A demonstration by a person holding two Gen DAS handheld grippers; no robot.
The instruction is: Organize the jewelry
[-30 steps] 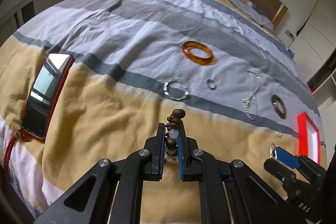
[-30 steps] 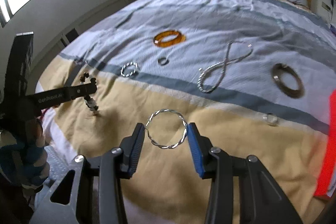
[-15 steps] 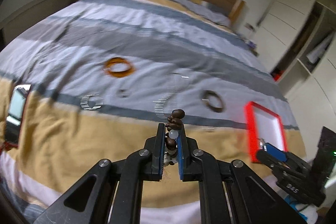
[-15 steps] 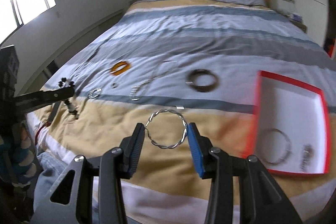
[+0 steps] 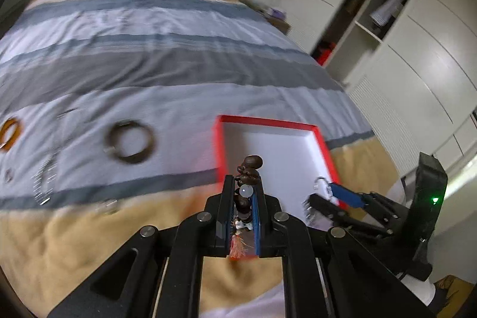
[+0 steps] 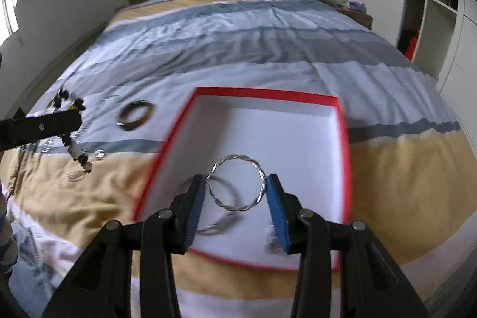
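1. Right wrist view is showing the right gripper (image 6: 237, 191) pinching a twisted silver bangle (image 6: 237, 183) across its width, fingers wide apart, above the red box (image 6: 268, 94); two more pieces are lying inside.
2. Left wrist view is hiding those pieces; the left gripper (image 5: 242, 198) is clamping a brown bead bracelet (image 5: 249, 169), its strand running lengthwise between the nearly closed fingers.
3. No writing is reading clearly.

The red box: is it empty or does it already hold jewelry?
Not empty. Red box holds a thin ring on its white floor.
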